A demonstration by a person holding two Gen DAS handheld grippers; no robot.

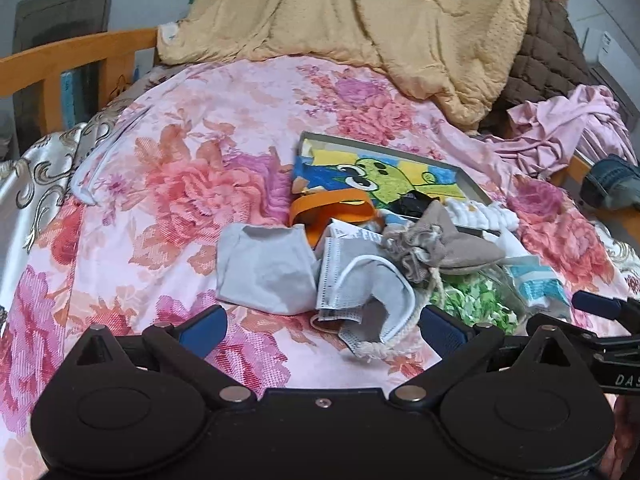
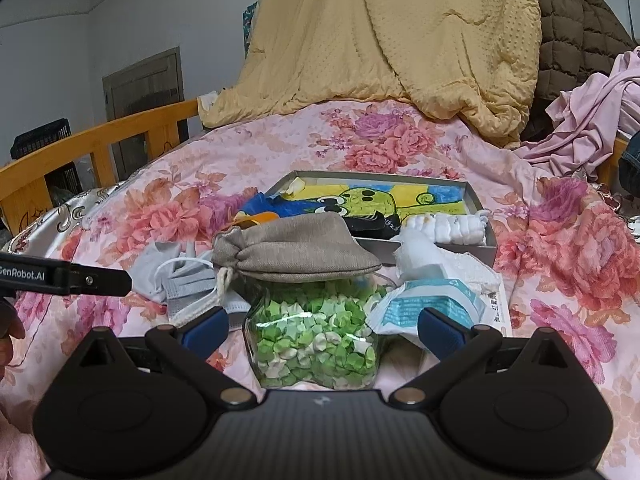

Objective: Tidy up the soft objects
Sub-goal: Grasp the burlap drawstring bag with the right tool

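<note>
Hovering level, both grippers (image 1: 322,330) (image 2: 322,326) spread-jawed over bed clutter.

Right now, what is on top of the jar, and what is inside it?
A grey drawstring pouch lies across the jar, hiding its mouth and any lid. Through the glass: green and white paper bits.

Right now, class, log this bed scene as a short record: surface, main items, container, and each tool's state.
surface: floral bedspread
container: shallow grey box, cartoon drawing inside
jar: clear, green paper stars, between right tool's fingers
pouch: beige drawstring pouch, resting on jar
masks: grey face masks, ahead of left tool
left tool: open
right tool: open
</note>
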